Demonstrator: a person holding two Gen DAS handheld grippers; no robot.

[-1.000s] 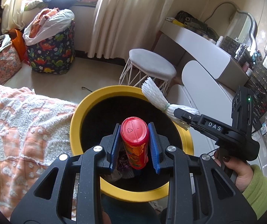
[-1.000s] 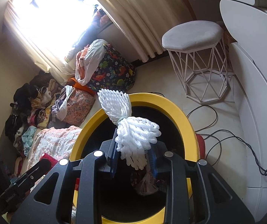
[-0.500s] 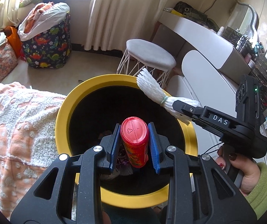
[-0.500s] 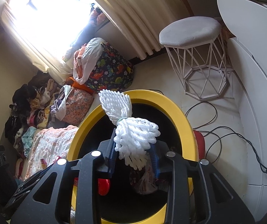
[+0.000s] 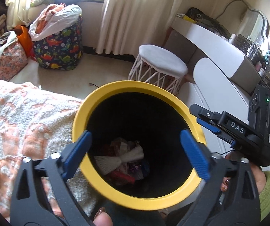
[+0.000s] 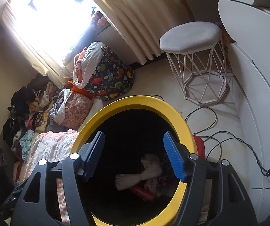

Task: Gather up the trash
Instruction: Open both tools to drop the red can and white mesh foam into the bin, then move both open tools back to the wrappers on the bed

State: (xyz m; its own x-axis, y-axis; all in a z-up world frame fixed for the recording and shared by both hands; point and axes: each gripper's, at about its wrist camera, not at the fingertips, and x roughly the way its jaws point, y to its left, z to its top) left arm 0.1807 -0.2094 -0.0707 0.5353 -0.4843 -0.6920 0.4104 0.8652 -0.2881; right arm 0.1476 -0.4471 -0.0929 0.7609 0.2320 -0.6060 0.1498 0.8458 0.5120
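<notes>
A yellow-rimmed black trash bin [image 5: 89,101] [image 6: 180,116] stands right below both grippers. Inside it lie the white foam net [image 5: 116,160] [image 6: 144,173], the red can [image 5: 121,176] [image 6: 142,191] and several wrappers. My left gripper [image 5: 136,150] is open and empty over the bin mouth, blue pads wide apart. My right gripper [image 6: 135,154] is open and empty over the bin too; it also shows at the right of the left wrist view [image 5: 204,120].
A bed with an orange and white blanket [image 5: 12,116] lies left of the bin. A white wire stool [image 5: 161,66] [image 6: 195,37], a white vanity desk [image 5: 219,45], a dinosaur-print laundry bag [image 5: 59,49] and floor cables [image 6: 210,124] are beyond.
Both grippers have opened. The red can has dropped from the left gripper and the white foam net from the right gripper into the bin.
</notes>
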